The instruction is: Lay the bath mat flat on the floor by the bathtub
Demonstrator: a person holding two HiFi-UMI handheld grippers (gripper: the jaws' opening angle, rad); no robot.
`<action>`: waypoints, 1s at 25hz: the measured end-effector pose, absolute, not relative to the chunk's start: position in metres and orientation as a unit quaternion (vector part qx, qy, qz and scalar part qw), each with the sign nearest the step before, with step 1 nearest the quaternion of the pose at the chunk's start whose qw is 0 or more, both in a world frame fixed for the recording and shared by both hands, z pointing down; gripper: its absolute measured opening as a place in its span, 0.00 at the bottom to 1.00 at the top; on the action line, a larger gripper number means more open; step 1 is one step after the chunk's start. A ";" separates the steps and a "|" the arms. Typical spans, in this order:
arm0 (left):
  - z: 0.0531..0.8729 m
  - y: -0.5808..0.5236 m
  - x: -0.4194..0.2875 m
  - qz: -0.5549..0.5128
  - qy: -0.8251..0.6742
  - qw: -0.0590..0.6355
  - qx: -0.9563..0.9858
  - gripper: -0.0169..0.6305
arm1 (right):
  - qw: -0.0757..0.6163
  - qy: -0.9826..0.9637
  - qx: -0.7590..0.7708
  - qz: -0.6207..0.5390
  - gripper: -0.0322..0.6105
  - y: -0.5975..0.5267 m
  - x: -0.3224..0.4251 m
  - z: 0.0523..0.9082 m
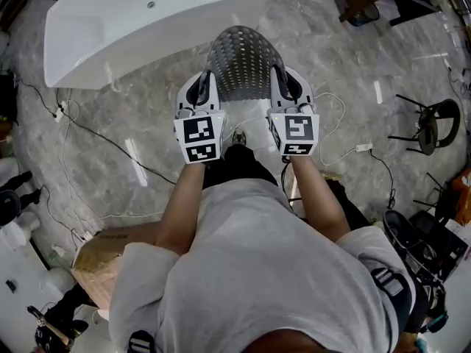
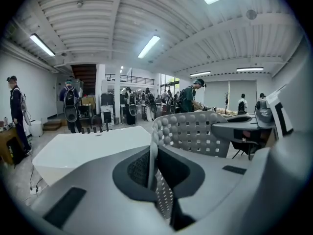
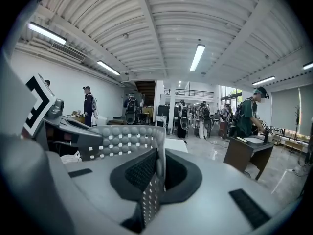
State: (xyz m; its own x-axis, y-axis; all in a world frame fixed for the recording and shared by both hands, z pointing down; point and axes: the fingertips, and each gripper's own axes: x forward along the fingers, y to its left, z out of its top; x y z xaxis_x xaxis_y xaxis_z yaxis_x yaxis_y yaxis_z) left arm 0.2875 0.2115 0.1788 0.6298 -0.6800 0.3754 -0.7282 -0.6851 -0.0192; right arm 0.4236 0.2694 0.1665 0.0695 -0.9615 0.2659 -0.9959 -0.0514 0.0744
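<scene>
A grey bath mat (image 1: 241, 63) with rows of holes and bumps hangs between my two grippers, held up above the floor. My left gripper (image 1: 204, 87) is shut on the mat's left edge (image 2: 152, 155); my right gripper (image 1: 282, 85) is shut on its right edge (image 3: 157, 173). The mat (image 2: 195, 131) curves away from the left jaws toward the other gripper, and the same mat (image 3: 122, 141) shows beyond the right jaws. The white bathtub (image 1: 140, 20) stands on the marble floor just ahead and to the left, also seen as the tub (image 2: 88, 148) in the left gripper view.
Cables (image 1: 96, 134) and a power strip (image 1: 362, 148) lie on the floor. A black stool (image 1: 430, 127) stands at right, a cardboard box (image 1: 99, 259) behind left. A desk (image 3: 247, 155) and several people (image 3: 89, 104) stand in the hall.
</scene>
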 end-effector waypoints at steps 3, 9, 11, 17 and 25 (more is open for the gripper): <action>0.182 0.193 0.281 0.180 -0.405 0.073 0.894 0.06 | 0.124 -0.682 0.717 0.074 0.09 0.247 0.427 0.170; 0.196 0.150 0.269 0.178 -0.431 0.090 0.880 0.06 | 0.144 -0.701 0.695 0.075 0.09 0.197 0.425 0.181; 0.200 0.137 0.265 0.179 -0.437 0.095 0.876 0.06 | 0.155 -0.707 0.686 0.075 0.09 0.183 0.420 0.186; 0.229 0.094 0.246 0.192 -0.455 0.119 0.861 0.06 | 0.193 -0.742 0.637 0.084 0.09 0.126 0.392 0.212; 0.263 0.033 0.180 0.168 -0.536 0.186 0.806 0.06 | 0.246 -0.795 0.548 0.086 0.09 0.041 0.329 0.236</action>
State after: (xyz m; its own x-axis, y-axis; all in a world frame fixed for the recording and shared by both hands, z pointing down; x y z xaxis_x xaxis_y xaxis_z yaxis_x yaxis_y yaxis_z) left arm 0.1801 0.0332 0.2634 0.3691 -0.8019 0.4699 -0.9267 -0.3559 0.1206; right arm 0.3292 0.0413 0.2357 -0.2787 -0.8282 0.4862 -0.9134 0.3850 0.1324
